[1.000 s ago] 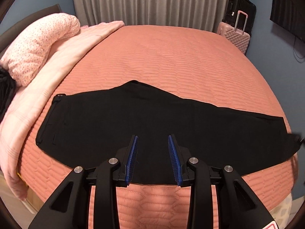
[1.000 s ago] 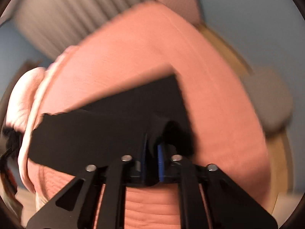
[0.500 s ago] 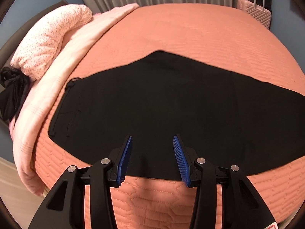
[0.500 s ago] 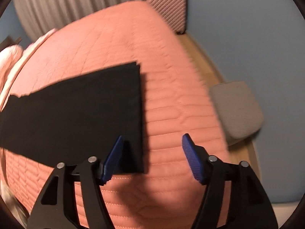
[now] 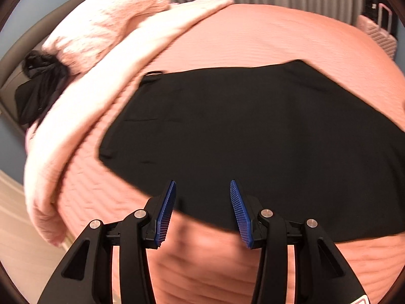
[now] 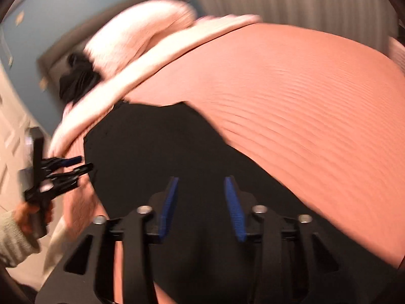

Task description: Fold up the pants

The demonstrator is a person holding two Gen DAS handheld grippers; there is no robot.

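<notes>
The black pants (image 5: pixel 253 136) lay flat across the near part of the salmon bedspread (image 5: pixel 278 38), folded lengthwise into one long band, waistband toward the left by the pink blanket (image 5: pixel 83 116).

A second earlier the right gripper (image 6: pixel 201 202) had been pinched on a lifted leg end. It had since let go, swung wide and then been closing part-way — at this moment its blue pads stood apart over the cloth with nothing pressed between them.

The left gripper (image 5: pixel 201 207) had opened a little more and dropped closer to the near edge of the pants, nearer the waist; its jaws stood apart too, straddling that edge without clamping it.

Judging from this, one fold was laid down and both hands were repositioning for the next — probably a crosswise fold.
</notes>
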